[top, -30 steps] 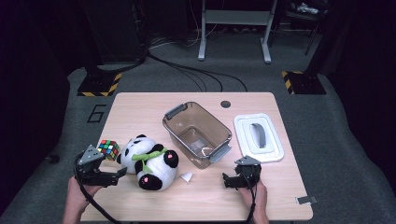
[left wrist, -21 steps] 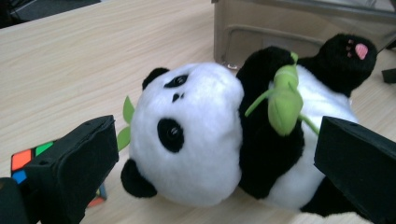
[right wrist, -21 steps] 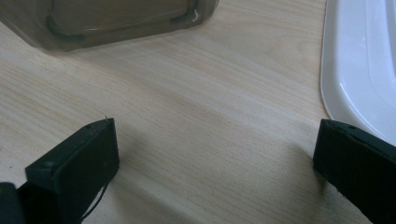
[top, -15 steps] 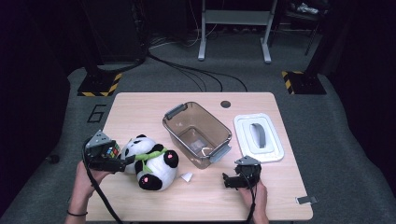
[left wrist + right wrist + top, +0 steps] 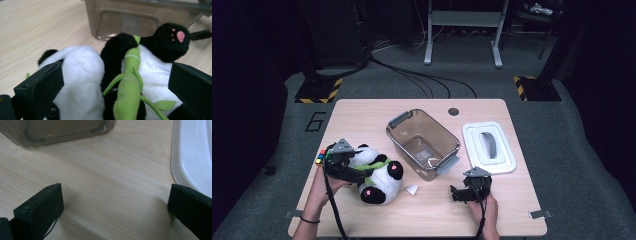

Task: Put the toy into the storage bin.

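While the plush panda (image 5: pixel 82 82) lies unlifted on the bench (image 5: pixel 362 115) at 8 o'clock of the empty bin (image 5: pixel 424 145), left gripper (image 5: pixel 115 82) jaws straddle it apart, right gripper (image 5: pixel 115 210) jaws idle apart; grasp and transfer outstanding.

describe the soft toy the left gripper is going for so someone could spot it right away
On the wooden table, look left of the clear brown bin. There the panda plush lies between the open jaws of the left gripper. It is the one furry black-and-white thing, with a green bamboo stalk across its chest.

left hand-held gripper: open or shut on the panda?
Open. In the left gripper view the left hand-held gripper has its black jaws spread wide on either side of the black-and-white plush panda, not pressing it.
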{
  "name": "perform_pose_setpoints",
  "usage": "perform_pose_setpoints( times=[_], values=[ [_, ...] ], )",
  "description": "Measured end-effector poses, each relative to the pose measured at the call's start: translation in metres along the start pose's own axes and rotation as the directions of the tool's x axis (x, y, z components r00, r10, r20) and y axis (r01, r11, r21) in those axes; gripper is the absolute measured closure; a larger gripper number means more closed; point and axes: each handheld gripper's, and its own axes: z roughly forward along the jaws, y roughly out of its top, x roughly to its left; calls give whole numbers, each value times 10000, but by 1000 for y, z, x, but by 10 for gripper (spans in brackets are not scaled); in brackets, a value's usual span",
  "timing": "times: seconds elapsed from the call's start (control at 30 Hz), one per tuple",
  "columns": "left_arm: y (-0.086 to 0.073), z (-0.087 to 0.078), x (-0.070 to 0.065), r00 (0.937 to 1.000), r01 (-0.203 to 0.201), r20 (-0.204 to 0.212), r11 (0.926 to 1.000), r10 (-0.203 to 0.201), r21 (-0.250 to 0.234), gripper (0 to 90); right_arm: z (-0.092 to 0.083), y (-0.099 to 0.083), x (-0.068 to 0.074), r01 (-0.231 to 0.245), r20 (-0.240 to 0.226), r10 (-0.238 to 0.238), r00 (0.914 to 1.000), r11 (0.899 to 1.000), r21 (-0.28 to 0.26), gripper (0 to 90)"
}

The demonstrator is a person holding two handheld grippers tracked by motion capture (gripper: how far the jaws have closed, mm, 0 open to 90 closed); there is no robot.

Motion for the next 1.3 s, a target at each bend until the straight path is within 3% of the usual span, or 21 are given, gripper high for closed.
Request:
perform_pose_setpoints(
  times=[0.17, 0.23, 0.33, 0.5, 0.57, 0.73, 0.83, 1.0, 1.1, 1.3],
  values=[
    [0, 5, -1, 9995, -8, -322, 10000, 11, 96, 162, 0, 0, 0, -3, -3, 3, 10000, 10000, 1, 0],
    [3, 3, -3, 9976, -185, -662, 9997, 194, 140, 196, 0, 0, 0, -50, -4, 50, 10000, 10000, 15, 0],
    [7, -1, -9, 9972, -313, -676, 9995, 309, -39, 174, 0, 0, 0, 20, -10, -20, 10000, 10000, -6, 0],
    [6, 16, -15, 9981, -573, -185, 9966, 585, 599, 216, 0, 0, 0, -52, 0, 52, 10000, 10000, 14, 0],
    [1, 24, -16, 9984, -553, 183, 9954, 540, 777, 310, 0, 0, 0, -24, 0, 24, 10000, 10000, 5, 0],
    [-14, 30, -14, 9989, -69, 473, 9993, 51, 369, 569, 0, 0, 0, -1, -2, 1, 10000, 10000, 1, 0],
    [-18, 29, -14, 9987, -204, 472, 9996, 196, 177, 699, 0, 0, 0, 0, -1, 0, 10000, 10000, -6, 0],
    [-16, 23, -15, 9980, -313, 550, 9995, 314, -26, 741, 0, 0, 0, 0, -4, 0, 10000, 10000, 0, 0],
    [-14, 17, -16, 9966, -647, 500, 9979, 649, -53, 753, 0, 0, 0, -2, -3, 2, 10000, 10000, 0, 0],
    [-10, 3, -14, 9942, -854, 630, 9956, 876, -373, 756, 0, 0, 0, -18, 18, 18, 10000, 10000, -2, 0]
  ],
)
